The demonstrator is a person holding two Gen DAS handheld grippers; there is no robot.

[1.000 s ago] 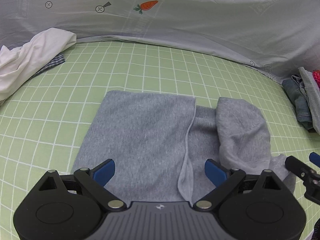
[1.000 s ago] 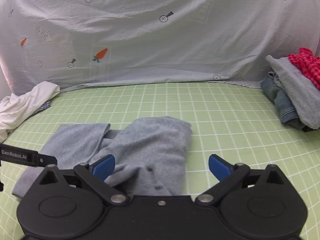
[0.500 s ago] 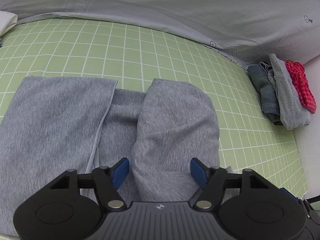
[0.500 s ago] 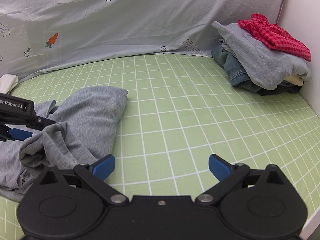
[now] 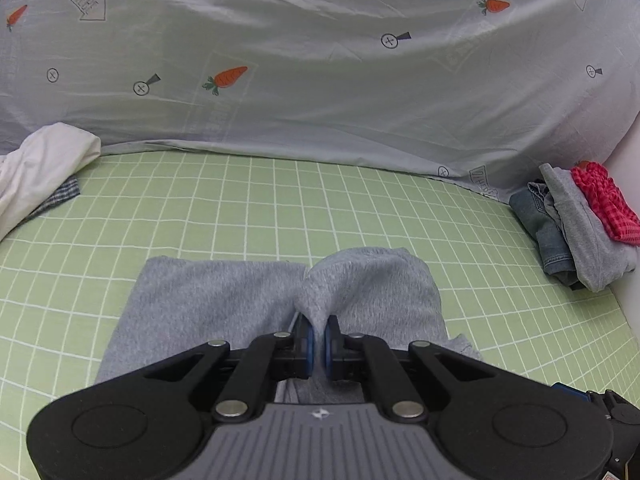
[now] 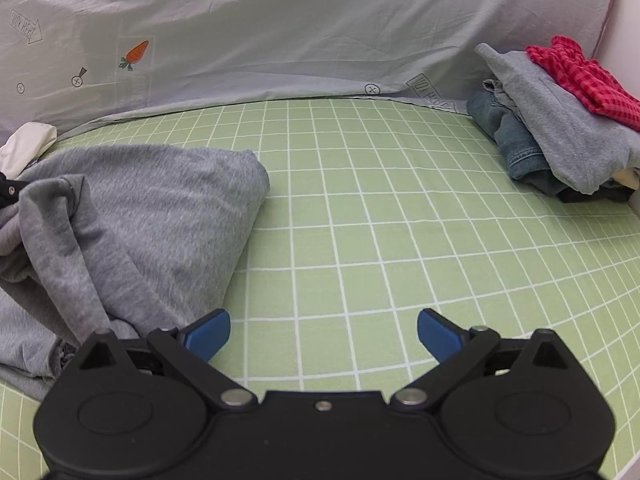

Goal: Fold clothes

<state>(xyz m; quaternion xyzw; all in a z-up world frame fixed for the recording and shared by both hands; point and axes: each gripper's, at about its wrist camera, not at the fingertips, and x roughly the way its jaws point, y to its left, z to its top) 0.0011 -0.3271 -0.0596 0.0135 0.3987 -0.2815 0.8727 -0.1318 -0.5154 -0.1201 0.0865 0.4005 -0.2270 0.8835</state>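
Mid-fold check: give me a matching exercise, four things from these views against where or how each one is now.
Things:
1. left gripper
2. right gripper
3. red checked garment
4. white cloth

States:
a. on top of the folded pile
b. open above the green sheet
c. far left edge of the bed
d. shut on the grey garment

Pairs: 1-d, 2-b, 3-a, 4-c

An arrow-shaped sign (image 5: 82, 0) printed on the pale sheet (image 5: 320, 80) read "LOOK HERE", far ahead and to the upper left of the left claw. In the right wrist view the same wording showed on a smaller arrow (image 6: 26, 31), far ahead and left of the right claw. Other arrow prints near the sheet's lower right edge were too distorted to read.
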